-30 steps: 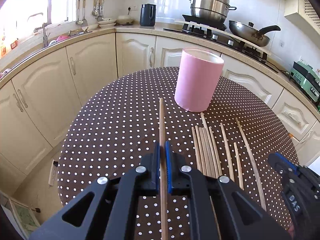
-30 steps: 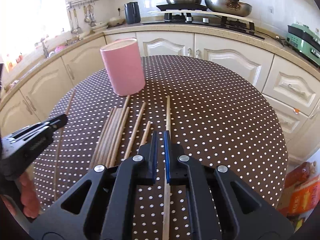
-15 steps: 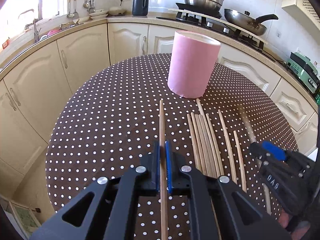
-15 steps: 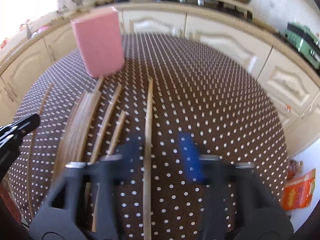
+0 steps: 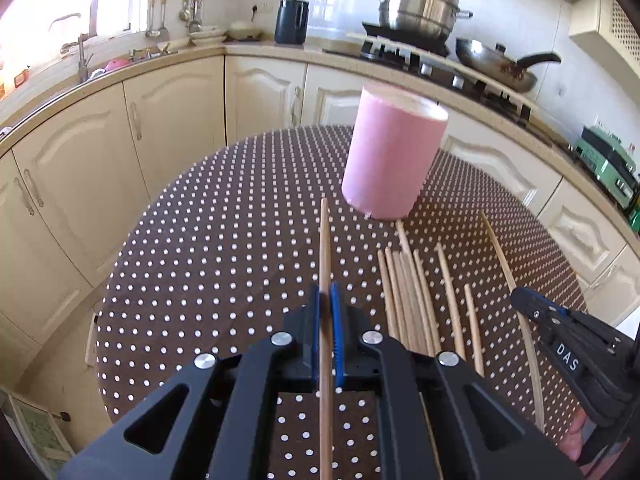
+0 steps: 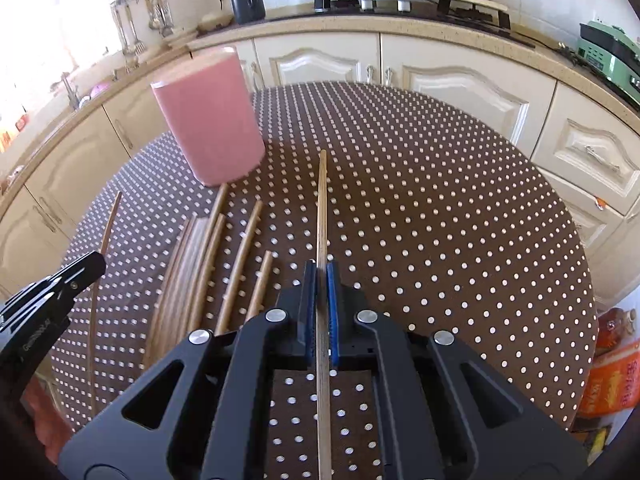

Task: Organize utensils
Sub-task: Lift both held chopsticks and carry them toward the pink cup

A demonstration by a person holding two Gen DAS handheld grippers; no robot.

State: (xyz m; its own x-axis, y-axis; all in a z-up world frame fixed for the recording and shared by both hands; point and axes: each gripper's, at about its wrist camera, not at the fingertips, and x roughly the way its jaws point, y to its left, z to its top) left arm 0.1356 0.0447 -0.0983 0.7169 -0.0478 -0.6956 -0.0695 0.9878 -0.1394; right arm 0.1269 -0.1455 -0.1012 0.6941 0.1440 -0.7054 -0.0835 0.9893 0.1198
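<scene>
A pink cylindrical holder (image 5: 394,154) (image 6: 210,116) stands upright on a brown table with white dots (image 5: 208,264) (image 6: 440,220). Several wooden chopsticks (image 5: 408,300) (image 6: 200,264) lie side by side in front of it. My left gripper (image 5: 325,294) is shut on one chopstick (image 5: 324,240) that points toward the holder's left side. Another chopstick (image 6: 322,208) runs straight out between the blue pads of my right gripper (image 6: 321,270), which is shut on it, to the right of the loose ones. Each gripper shows at the edge of the other's view.
Cream kitchen cabinets (image 5: 172,120) curve around behind the table. A stove with a steel pot (image 5: 420,4) and a wok (image 5: 496,64) is at the back, a sink (image 5: 80,64) at the left, a green appliance (image 6: 608,52) at the right. An orange bag (image 6: 612,376) sits on the floor.
My right gripper opened over the rightmost chopstick half a second ago and has now shut on it. The left gripper has kept its chopstick and barely moved.
</scene>
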